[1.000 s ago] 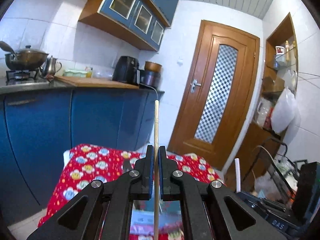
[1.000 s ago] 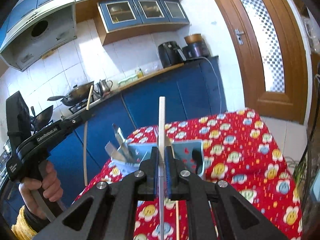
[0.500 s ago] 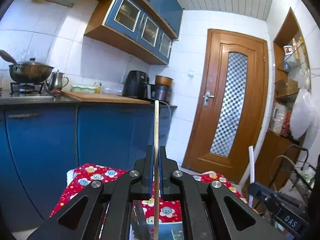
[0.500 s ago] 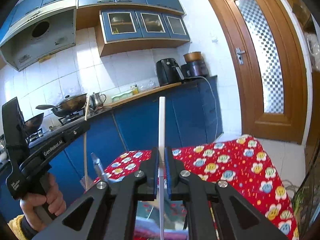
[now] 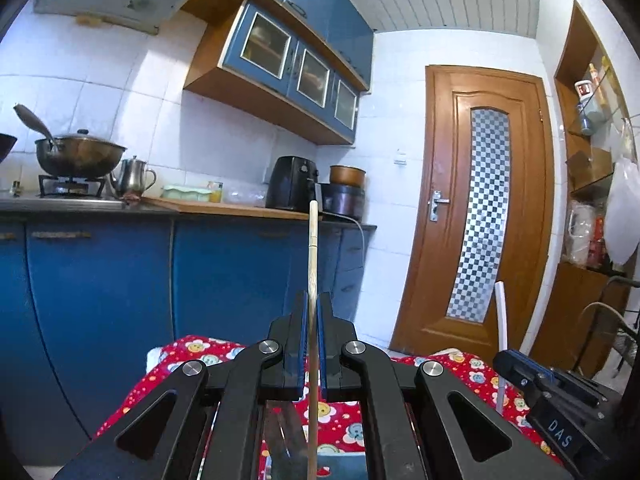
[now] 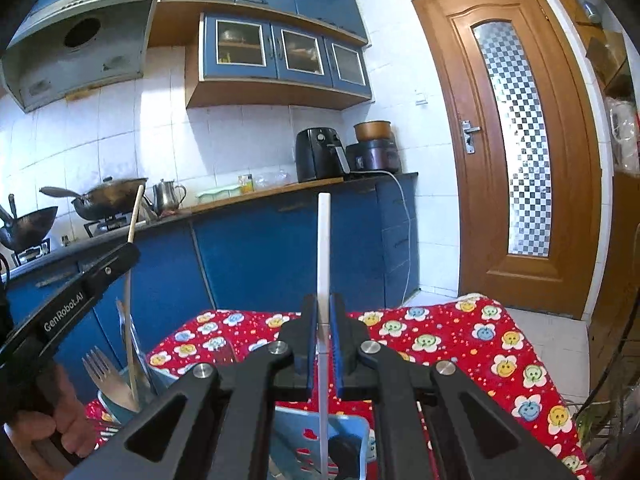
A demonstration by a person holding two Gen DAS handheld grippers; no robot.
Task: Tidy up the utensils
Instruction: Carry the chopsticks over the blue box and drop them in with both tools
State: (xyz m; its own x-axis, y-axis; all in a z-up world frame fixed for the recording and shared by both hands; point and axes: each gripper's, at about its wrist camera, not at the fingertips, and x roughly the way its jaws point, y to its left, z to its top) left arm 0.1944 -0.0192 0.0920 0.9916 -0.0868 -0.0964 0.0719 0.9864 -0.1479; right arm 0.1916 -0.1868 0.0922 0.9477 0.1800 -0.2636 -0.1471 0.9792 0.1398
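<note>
My left gripper (image 5: 313, 312) is shut on a wooden chopstick (image 5: 312, 256) held upright; its lower end reaches down toward the blue utensil holder (image 5: 344, 468) beneath. My right gripper (image 6: 323, 316) is shut on a white chopstick (image 6: 323, 248), also upright, its lower end over the blue holder (image 6: 340, 428). In the right wrist view the left gripper (image 6: 120, 260) appears at left with its wooden chopstick (image 6: 132, 240) standing in a holder compartment beside a fork (image 6: 106, 376) and other metal utensils. The white chopstick (image 5: 501, 320) and right gripper (image 5: 540, 384) show at right in the left wrist view.
The holder stands on a table with a red flowered cloth (image 6: 460, 344). Blue kitchen cabinets (image 6: 280, 248) with a stove, woks (image 6: 108, 196) and appliances run behind. A wooden door (image 6: 520, 140) is to the right, a wire rack (image 5: 612, 328) at far right.
Both grippers have tilted up and come lower over the holder, so the views show more wall and less table. Both chopsticks stay gripped and upright.
</note>
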